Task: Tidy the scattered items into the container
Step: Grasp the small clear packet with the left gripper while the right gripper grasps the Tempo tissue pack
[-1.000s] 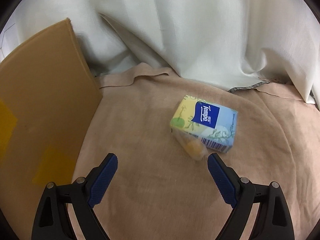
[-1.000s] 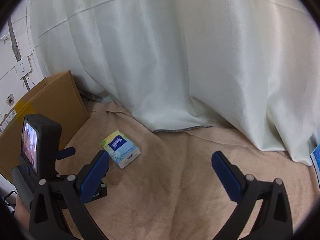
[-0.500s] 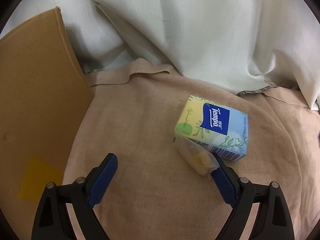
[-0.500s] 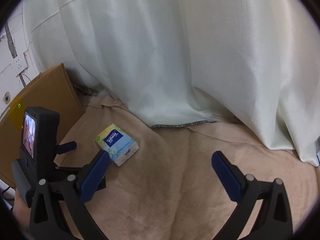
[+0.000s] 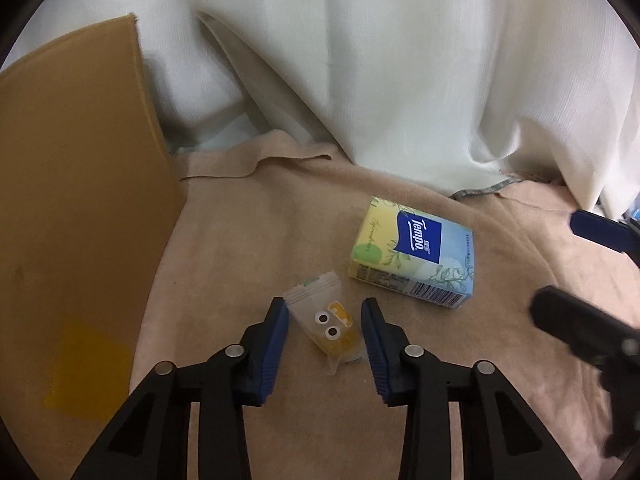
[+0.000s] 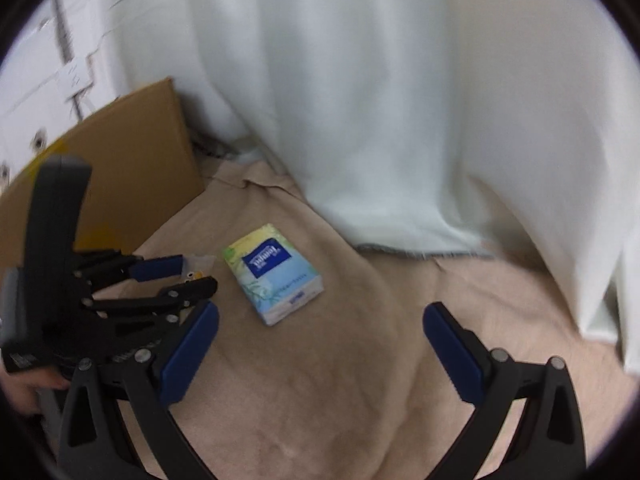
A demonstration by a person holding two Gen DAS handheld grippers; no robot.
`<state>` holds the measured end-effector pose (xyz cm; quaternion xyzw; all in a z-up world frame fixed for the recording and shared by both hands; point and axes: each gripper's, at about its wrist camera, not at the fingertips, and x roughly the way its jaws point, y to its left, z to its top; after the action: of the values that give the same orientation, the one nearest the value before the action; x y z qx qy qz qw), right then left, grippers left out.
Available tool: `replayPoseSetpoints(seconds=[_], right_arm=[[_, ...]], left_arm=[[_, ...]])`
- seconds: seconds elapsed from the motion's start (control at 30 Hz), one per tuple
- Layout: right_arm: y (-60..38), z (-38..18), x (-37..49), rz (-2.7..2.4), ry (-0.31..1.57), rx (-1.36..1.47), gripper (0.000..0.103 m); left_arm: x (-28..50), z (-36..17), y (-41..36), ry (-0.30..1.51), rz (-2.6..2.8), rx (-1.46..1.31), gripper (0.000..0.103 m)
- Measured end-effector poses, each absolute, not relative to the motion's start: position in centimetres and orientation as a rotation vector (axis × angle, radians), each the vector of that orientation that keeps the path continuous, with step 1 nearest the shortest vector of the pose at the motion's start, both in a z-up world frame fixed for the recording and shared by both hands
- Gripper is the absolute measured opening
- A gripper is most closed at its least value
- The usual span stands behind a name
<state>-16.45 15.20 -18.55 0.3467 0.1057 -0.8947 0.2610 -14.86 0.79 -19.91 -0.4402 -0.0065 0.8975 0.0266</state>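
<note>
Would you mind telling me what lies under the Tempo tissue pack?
The Tempo tissue pack lies flat on the beige cloth. Whatever sits beneath the pack or the cloth is covered.

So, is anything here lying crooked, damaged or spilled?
Nothing looks damaged or spilled. The tissue pack lies askew on the beige cloth, not lined up with the cardboard box. The clear snack packet lies slanted between the fingers of the left gripper, which are not yet shut on it.
</note>
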Motion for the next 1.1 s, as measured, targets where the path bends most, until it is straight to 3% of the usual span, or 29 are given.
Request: replayPoseSetpoints(seconds=[0.2, 0.6, 0.63, 0.73, 0.9, 1.1], right_arm=[[11.8, -19.9, -18.5, -2.305, 0.417, 0.949, 0.103], [9.8, -22.0, -20.7, -2.204, 0.43, 1.027, 0.1], [9.6, -22.2, -20.7, -2.197, 0.439, 1.037, 0.097], [9.1, -23.0, -20.7, -2.153, 0.448, 1.077, 0.068], [9.9, -22.8, -20.8, -2.154, 0.358, 1.118, 0.068], [13.2, -18.6, -17.3, -2.289, 0.269, 1.078, 0.067]], left_arm=[[-14.3, -19.8, -0.2, -0.067, 2.741, -1.363, 0.036], [-14.5, -20.2, -1.7, -0.073, 2.75, -1.4, 0.037], [-14.5, -20.2, -1.8, -0.074, 2.754, -1.401, 0.038], [-14.6, -20.4, -1.9, -0.05, 2.757, -1.406, 0.038], [-14.6, -20.7, -1.2, 0.051, 2.771, -1.389, 0.038], [-14.3, -20.5, -2.2, -0.041, 2.753, -1.365, 0.038]])
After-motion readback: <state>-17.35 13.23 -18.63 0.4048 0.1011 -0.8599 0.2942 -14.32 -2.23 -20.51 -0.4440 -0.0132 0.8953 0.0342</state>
